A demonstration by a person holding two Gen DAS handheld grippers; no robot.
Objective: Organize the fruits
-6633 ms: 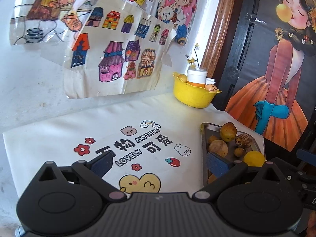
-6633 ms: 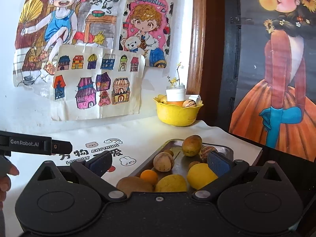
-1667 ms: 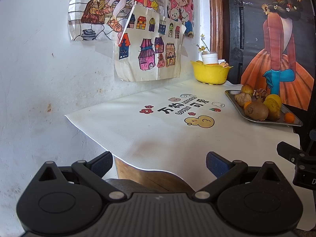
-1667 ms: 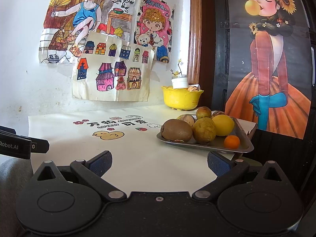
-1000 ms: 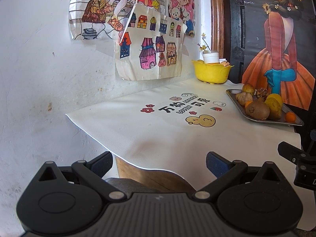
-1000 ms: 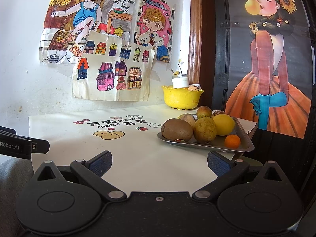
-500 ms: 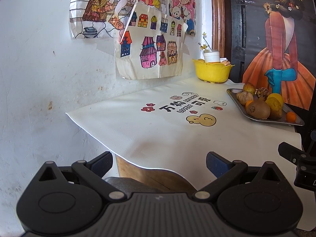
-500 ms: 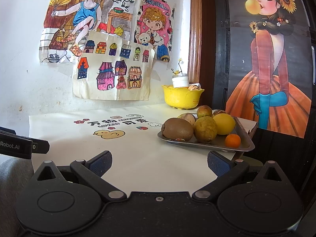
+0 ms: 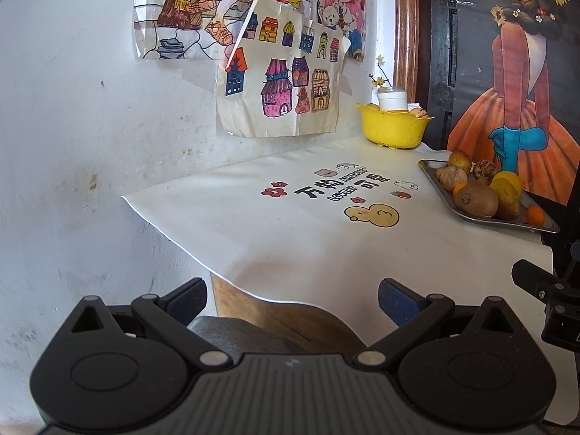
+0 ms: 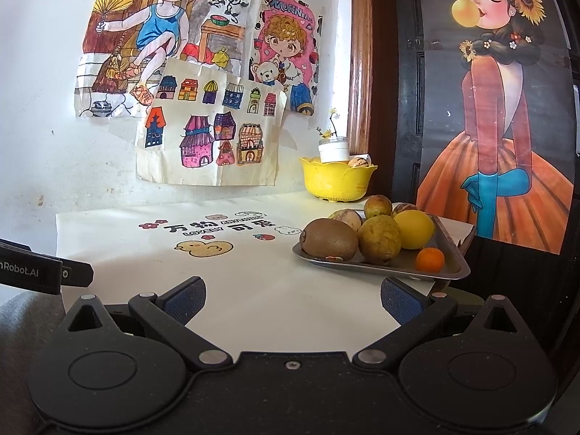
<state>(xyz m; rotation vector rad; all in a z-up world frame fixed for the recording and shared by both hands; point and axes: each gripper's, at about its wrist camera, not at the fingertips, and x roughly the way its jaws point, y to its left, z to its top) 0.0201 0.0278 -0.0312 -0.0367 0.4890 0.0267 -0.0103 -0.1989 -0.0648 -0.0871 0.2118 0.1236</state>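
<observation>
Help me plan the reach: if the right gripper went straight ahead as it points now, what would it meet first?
Probably nothing soon: the open right gripper points over bare white tablecloth toward the wall drawings. The fruit tray sits right of that line, though depth is unclear.

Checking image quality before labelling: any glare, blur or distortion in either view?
Left wrist: sharp, fisheye bends the wall, soft daylight, faint shadow on the tablecloth. Right wrist: sharp too, door frame bows, tray fruit clearly lit, no harsh glare.

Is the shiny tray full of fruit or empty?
Full. The metal tray holds a brown kiwi, a yellow lemon, a small orange and more fruit behind them.
</observation>
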